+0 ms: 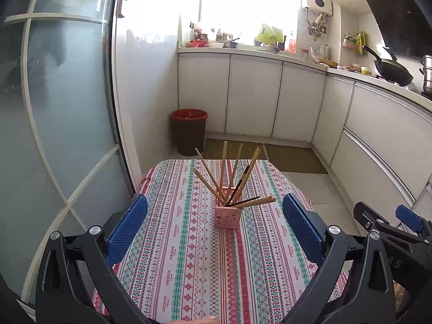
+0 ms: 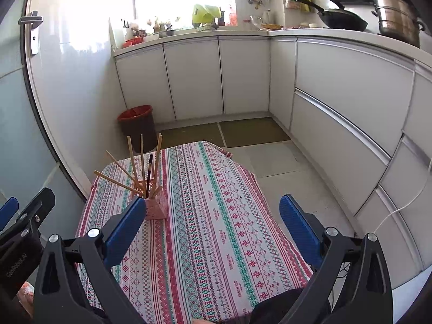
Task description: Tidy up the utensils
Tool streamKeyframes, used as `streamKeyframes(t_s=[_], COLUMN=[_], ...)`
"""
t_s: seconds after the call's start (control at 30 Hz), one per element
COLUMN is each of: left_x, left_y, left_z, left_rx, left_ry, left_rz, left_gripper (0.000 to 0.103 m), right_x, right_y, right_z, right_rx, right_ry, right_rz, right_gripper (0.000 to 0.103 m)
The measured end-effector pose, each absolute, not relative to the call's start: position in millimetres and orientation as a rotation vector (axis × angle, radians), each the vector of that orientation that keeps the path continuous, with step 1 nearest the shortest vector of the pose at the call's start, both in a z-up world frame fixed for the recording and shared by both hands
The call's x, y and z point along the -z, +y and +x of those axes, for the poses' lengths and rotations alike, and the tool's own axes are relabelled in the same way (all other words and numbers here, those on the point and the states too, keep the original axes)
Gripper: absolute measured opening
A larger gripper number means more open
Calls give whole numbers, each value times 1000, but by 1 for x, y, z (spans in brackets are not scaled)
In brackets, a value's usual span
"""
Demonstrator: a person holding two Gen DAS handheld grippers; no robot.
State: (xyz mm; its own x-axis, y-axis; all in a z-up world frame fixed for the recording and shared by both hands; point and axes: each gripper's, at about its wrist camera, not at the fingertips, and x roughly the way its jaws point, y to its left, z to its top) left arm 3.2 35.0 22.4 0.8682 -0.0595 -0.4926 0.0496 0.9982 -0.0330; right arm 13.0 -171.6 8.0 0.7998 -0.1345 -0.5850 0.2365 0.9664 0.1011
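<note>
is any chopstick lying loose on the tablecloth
No, every one of the chopsticks stands in the pink holder; the tablecloth around it shows only its pattern.

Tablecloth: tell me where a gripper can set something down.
The tablecloth is bare right of the pink holder to the table's edge, and between holder and both open grippers. Crowded only above the holder, where chopsticks fan outward.

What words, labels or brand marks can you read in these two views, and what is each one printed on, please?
"GenRobot.AI": on the black body of the left hand-held gripper, seen at the edge of the right wrist view.
"AS": letters ending a cut-off word on the right hand-held gripper.
Tablecloth: small repeated red words, too blurred to read.
Yellow packets on the wall rack: print too small.
</note>
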Motion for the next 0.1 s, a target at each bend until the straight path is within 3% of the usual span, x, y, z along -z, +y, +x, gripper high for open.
streamKeyframes(t_s=[0.1], left_x=[-21], left_y=[36], left_z=[5], left_rx=[68], left_ry=[525], left_rz=[-25], left_gripper=[96], right_x=[-7], right_y=[-173], right_z=[14], right_rx=[200], right_ry=[623], right_rz=[180], right_gripper=[96])
